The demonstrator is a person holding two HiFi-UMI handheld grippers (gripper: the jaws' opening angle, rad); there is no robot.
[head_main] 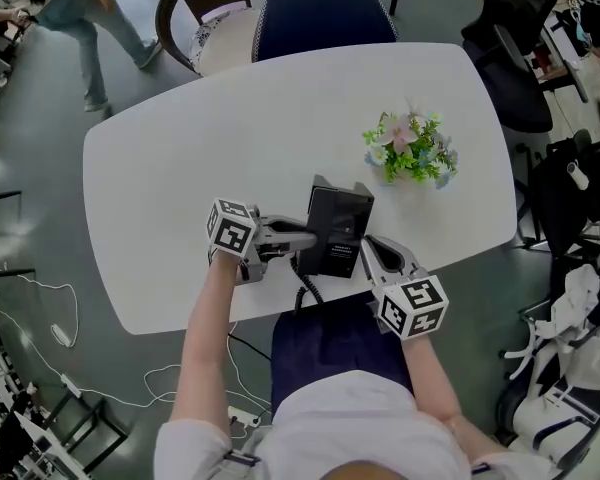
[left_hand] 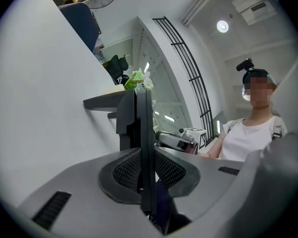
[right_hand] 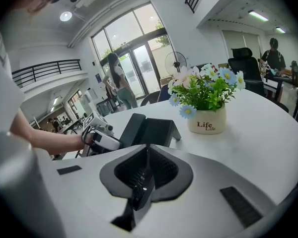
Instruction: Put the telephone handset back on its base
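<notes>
The black telephone base stands near the front edge of the white table. Its handset lies along the base's left side; whether it is seated in the cradle I cannot tell. My left gripper reaches in from the left and is shut on the handset, which shows as a thin black slab between the pads. A coiled cord runs from the phone over the table edge. My right gripper sits just right of the base, jaws together, with the base in front of it.
A pot of flowers stands behind and to the right of the phone, also in the right gripper view. A blue chair is at the table's far side. A person walks at the far left. Cables lie on the floor.
</notes>
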